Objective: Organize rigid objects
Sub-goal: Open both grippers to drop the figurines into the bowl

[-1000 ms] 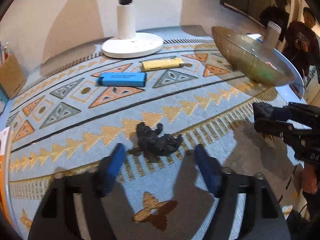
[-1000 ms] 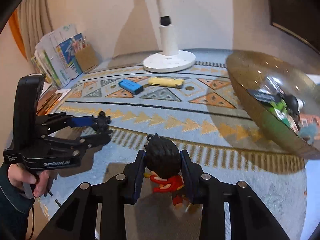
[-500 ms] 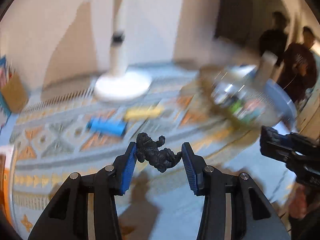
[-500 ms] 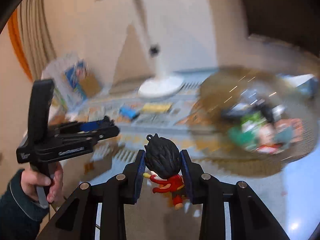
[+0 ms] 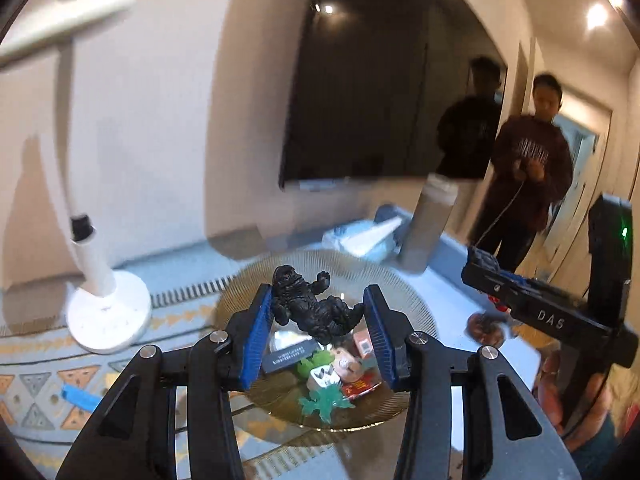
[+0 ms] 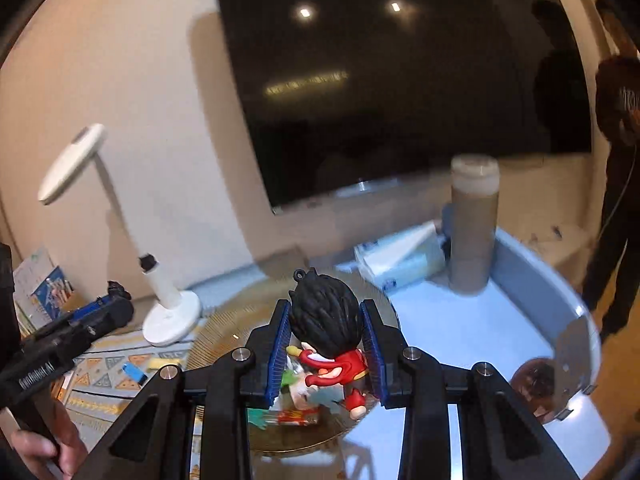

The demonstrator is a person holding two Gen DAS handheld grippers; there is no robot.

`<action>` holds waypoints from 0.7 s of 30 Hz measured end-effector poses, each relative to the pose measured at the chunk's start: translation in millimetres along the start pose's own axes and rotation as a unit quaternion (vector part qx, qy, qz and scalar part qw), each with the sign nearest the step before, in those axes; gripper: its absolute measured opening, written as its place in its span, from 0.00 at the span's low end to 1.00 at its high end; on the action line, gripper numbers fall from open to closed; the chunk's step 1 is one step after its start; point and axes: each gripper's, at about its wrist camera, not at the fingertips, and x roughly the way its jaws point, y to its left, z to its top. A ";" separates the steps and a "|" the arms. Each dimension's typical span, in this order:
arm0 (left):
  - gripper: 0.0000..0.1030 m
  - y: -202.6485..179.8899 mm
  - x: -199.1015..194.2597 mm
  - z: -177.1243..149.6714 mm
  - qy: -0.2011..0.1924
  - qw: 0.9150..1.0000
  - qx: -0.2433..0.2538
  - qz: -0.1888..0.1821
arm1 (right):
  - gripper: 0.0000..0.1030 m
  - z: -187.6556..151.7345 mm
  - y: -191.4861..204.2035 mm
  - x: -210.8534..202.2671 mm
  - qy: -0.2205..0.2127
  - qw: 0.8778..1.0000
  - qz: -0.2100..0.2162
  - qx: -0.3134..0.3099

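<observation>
My left gripper [image 5: 318,295] is shut on a small black monster figure [image 5: 316,312] and holds it in the air over an amber glass bowl [image 5: 404,284]. Several small items lie in the bowl, among them a black bar [image 5: 288,356] and a green toy [image 5: 324,402]. My right gripper [image 6: 325,308] is shut on a doll with spiky black hair and red clothes [image 6: 326,324], also above the bowl [image 6: 220,332]. In the right wrist view the left gripper [image 6: 116,300] is at the far left. The right gripper [image 5: 480,268] shows at the right edge of the left wrist view.
A white desk lamp [image 5: 106,312] stands left of the bowl on the patterned mat. A blue bar [image 5: 80,396] and a yellow one [image 6: 166,364] lie on the mat. Behind the bowl a brown cylinder [image 6: 474,232] and a white packet [image 5: 368,236] sit on a pale blue tray [image 6: 528,276]. A person [image 5: 532,168] stands beyond.
My left gripper shut on the black monster figure and lifted it off the mat. Both grippers rose and swung right, from over the mat to above the glass bowl.
</observation>
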 end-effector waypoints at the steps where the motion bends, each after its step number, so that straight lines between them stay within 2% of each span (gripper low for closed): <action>1: 0.41 -0.2 13.9 -4.4 0.013 1.000 0.000 0.002 | 0.33 1.7 -0.3 10.1 0.010 1.000 0.001 0.003; 5: 0.41 5.1 45.6 -22.2 0.053 0.999 -0.008 0.004 | 0.33 -7.1 -8.6 50.5 0.064 0.998 0.010 0.018; 8: 0.43 12.4 63.2 -27.9 0.082 0.996 -0.043 -0.015 | 0.33 -5.5 -11.6 69.8 0.083 0.996 0.021 0.023; 9: 0.48 12.9 64.8 -27.7 0.085 0.995 -0.047 -0.018 | 0.34 -4.6 -10.0 78.4 0.094 0.995 0.029 0.021; 10: 0.55 13.3 68.5 -25.9 0.087 0.995 -0.050 -0.016 | 0.39 -3.0 -10.5 87.8 0.104 0.994 0.030 0.022; 11: 0.76 14.1 69.9 -23.9 0.087 0.995 -0.053 -0.010 | 0.44 -2.6 -11.8 93.6 0.111 0.993 0.024 0.027; 12: 0.84 16.0 68.1 -21.9 0.082 0.995 -0.057 -0.003 | 0.52 -2.1 -14.2 92.8 0.108 0.993 0.021 0.036; 14: 0.84 24.1 53.8 -19.4 0.060 0.996 -0.066 -0.004 | 0.53 -3.1 -18.2 85.1 0.094 0.994 0.032 0.048; 16: 0.84 34.7 38.8 -17.7 0.057 0.996 -0.075 -0.010 | 0.55 -4.8 -19.4 75.6 0.087 0.994 0.042 0.054; 21: 0.84 66.2 -7.5 -22.9 0.033 0.994 -0.106 0.005 | 0.57 -13.4 -3.4 52.8 0.082 0.993 0.068 0.059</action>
